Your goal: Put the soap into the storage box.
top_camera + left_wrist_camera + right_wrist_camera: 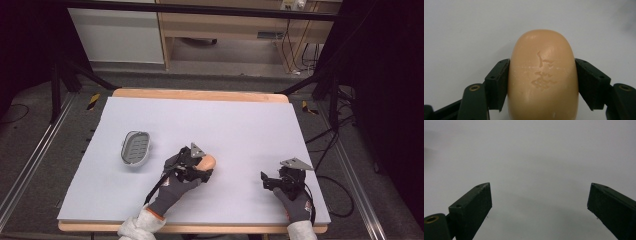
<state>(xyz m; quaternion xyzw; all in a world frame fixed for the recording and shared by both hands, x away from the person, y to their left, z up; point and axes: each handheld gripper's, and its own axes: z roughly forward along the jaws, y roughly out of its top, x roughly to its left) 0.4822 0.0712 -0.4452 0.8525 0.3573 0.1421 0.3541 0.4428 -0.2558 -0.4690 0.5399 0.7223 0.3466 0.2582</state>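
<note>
The tabletop (pixel 235 120) is a wide pale sheet over a wooden board, and almost bare. Toward its left side lies a small grey soap dish (pixel 136 148), oval, with a slotted floor; nothing sits in it.

The left gripper (pixel 206 166) is near the middle of the near half, the gloved left hand (pixel 176 189) behind it. Its jaws are clamped on a peach-coloured bar of soap (pixel 542 77), one pad on each long flank, the stamped face up toward the gripper's own camera. Whether the bar rests on the sheet or hangs just clear of it, I cannot tell. The soap is a little to the right of the dish and nearer the person.

The right gripper (pixel 267 181) waits at the near right, well apart from everything, jaws spread wide with only bare sheet between them.

The work in hand looks to be putting the soap into the dish. To do that well, I would keep the squeeze steady, since the rounded flanks could slide out of flat pads. Carry the bar level and turn it so its length runs along the dish's length. Lower it until it meets the slotted floor before letting go.
</note>
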